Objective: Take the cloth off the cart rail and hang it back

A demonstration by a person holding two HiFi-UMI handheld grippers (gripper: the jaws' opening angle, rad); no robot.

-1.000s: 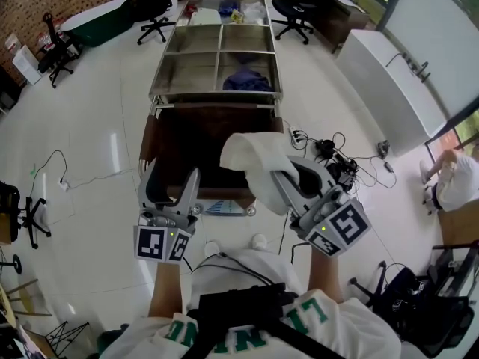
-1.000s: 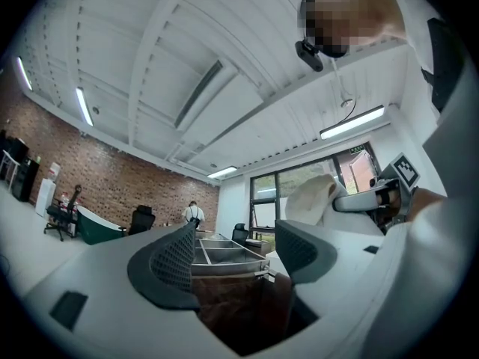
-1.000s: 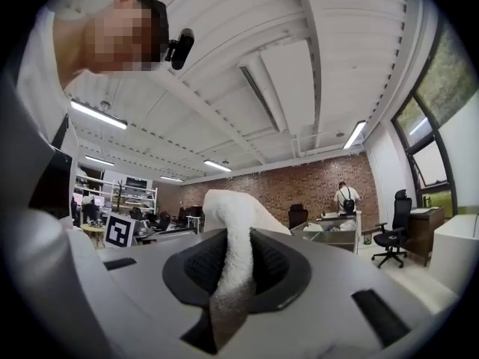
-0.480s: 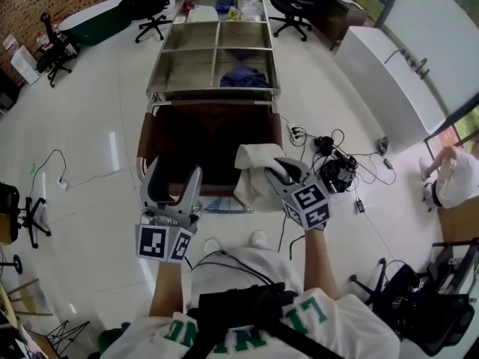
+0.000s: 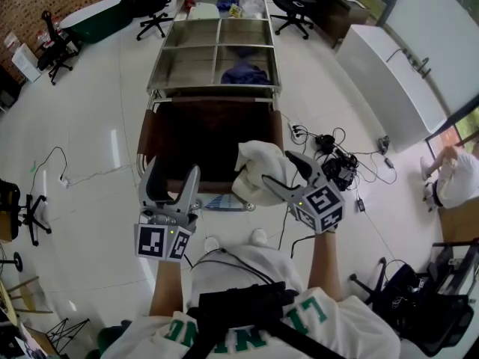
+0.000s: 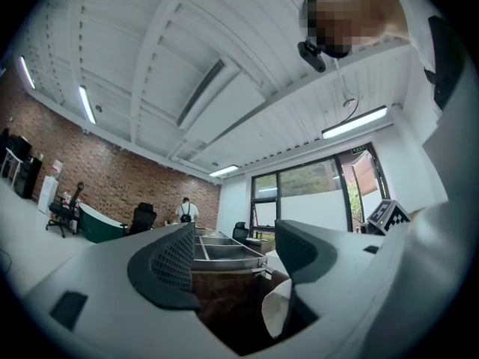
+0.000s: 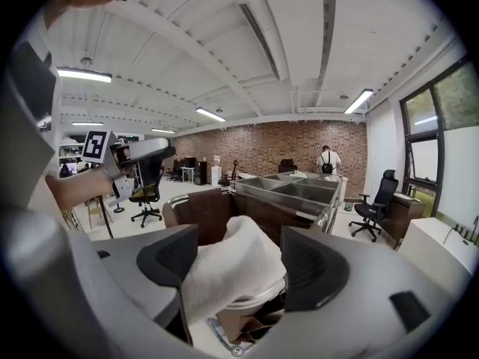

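The cloth (image 5: 258, 169), white and bunched, lay draped over the rail (image 7: 258, 301) at the near right corner of the cart (image 5: 213, 93), just beside the brown bag (image 5: 200, 137) that filled the cart's near end. The right gripper (image 5: 277, 172) was at that corner with its jaws opening. The cloth sat between them, and the right gripper view showed a clear gap on one side. On the other side the fabric seemed to brush the pad, though the view was too close to be sure. The left gripper (image 5: 174, 172) hung at the cart's near left corner, apart from the cloth, its jaws spread wide with nothing between them. A blue bundle (image 5: 245, 73) lay in a steel compartment further along the cart.
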